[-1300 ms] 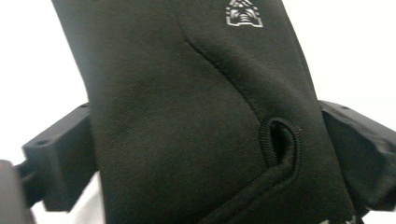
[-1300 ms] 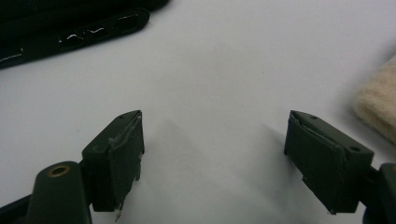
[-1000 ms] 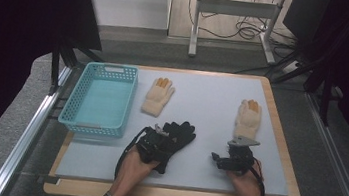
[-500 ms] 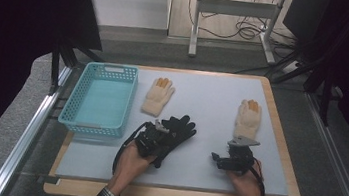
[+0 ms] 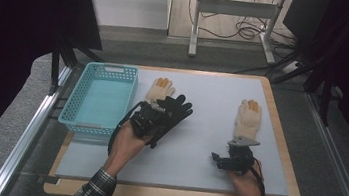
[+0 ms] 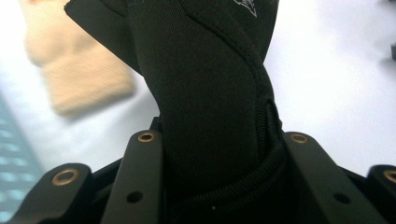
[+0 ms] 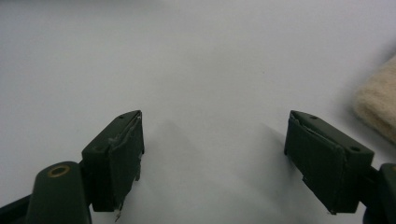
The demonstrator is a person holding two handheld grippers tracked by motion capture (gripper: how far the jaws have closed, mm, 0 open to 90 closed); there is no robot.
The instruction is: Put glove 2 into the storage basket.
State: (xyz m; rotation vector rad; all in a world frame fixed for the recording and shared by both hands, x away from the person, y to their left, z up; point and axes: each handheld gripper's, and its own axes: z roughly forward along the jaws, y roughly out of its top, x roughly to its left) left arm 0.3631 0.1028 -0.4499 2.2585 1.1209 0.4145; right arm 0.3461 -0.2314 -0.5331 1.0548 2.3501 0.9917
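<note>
Clamped black glove [image 6: 210, 102] in left gripper [image 5: 152, 118], centre frame; white mark at top, unreadable. Right gripper [image 7: 215, 158] spread, lower right.

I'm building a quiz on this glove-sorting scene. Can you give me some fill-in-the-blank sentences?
1. The left gripper is shut on a ____ glove.
2. The right gripper has its jaws ____.
3. The basket at the left of the table is ____ in colour.
4. The number of cream gloves on the table is ____.

Missing words: black; open; turquoise; two
</note>
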